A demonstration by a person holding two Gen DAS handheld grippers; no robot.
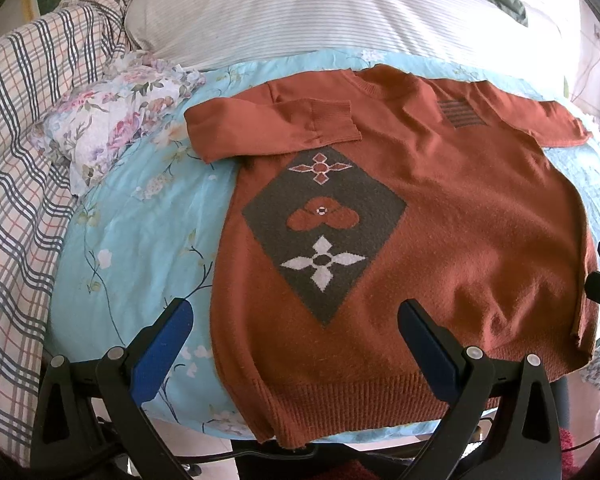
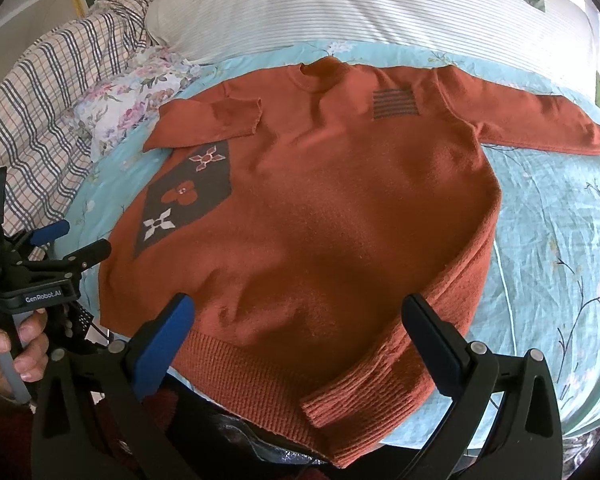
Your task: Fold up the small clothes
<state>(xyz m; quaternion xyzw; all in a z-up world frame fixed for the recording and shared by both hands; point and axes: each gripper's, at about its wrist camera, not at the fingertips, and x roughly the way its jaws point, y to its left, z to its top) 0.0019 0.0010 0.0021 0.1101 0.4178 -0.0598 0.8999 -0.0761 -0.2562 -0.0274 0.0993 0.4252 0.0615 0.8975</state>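
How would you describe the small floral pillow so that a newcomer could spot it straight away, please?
Start at the large striped white pillow at the head of the bed, then drop to the light blue sheet where the rust-orange sweater lies. Beside its folded sleeve sits the small floral pillow, white with pink and purple blooms, unlike the checked blanket next to it.
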